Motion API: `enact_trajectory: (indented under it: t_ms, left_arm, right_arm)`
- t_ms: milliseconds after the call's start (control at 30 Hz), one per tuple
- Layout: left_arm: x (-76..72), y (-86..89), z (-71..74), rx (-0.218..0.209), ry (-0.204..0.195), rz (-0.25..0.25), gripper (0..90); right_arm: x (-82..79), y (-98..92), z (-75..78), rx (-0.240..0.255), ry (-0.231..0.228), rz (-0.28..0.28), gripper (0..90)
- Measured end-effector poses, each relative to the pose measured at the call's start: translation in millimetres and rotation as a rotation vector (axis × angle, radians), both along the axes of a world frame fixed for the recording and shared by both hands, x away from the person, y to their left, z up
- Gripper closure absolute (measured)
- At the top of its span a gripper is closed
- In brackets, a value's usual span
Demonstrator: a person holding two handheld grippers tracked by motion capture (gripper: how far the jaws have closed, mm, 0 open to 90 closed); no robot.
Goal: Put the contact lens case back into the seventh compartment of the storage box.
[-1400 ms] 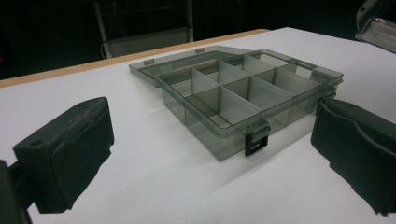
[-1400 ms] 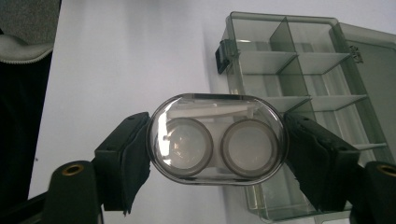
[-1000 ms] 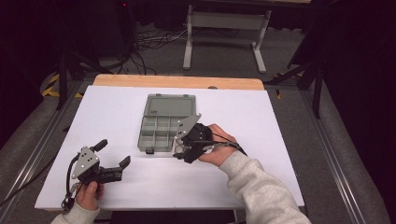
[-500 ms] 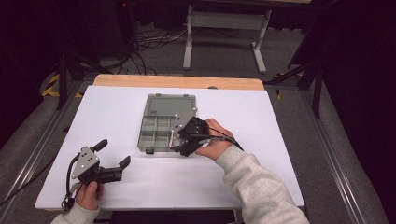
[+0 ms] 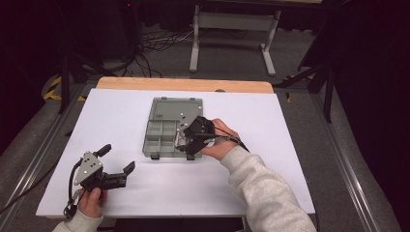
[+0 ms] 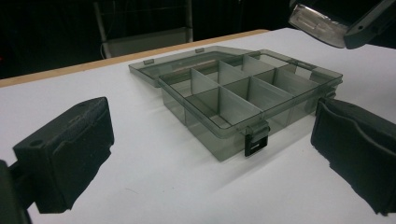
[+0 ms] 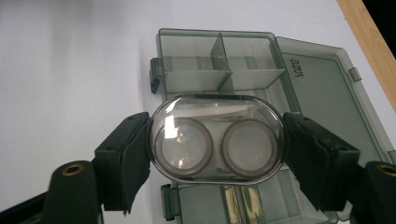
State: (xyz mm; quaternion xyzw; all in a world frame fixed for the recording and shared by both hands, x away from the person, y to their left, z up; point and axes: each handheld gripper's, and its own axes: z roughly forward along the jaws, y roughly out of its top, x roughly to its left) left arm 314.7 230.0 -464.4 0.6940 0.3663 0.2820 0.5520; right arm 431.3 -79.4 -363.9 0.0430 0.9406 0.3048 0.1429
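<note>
Place: looks like a lab or recording workspace
Table [image 5: 290, 145]: white sheet over a wooden top; bare, staged surface
Floor: grey carpet; loose cables [image 5: 154, 43] trailing behind the table
Stands: metal frame legs [image 5: 232, 29] at the back; dark tripod-like struts [image 5: 319, 72] either side
Surroundings: dark, unlit

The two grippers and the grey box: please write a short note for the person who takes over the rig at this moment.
Right gripper: shut on the clear oval plastic case with two round wells, held over the translucent grey plastic compartment box.
Left gripper: open, holds nothing, low near the white table's front left, apart from the box.
Box: lid open and lying flat behind it; the compartments in sight look empty.
Done: case picked up.
Left, probably: put the case into a compartment, then close the lid.
</note>
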Motion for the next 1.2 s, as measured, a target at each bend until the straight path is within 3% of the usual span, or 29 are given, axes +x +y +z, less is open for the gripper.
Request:
enact_trajectory:
  t_ms: [667, 1200]
  left_arm:
    - [0.0, 0.0, 0.0, 0.0, 0.0, -0.002, 0.1]
    - [0.0, 0.1, 0.1, -0.001, 0.0, -0.004, 0.2]
  right_arm:
    - [25.7, 3.8, -18.4, -0.026, 0.022, -0.038, 26.3]
    - [30.9, 6.8, -29.0, -0.06, 0.037, -0.023, 26.3]
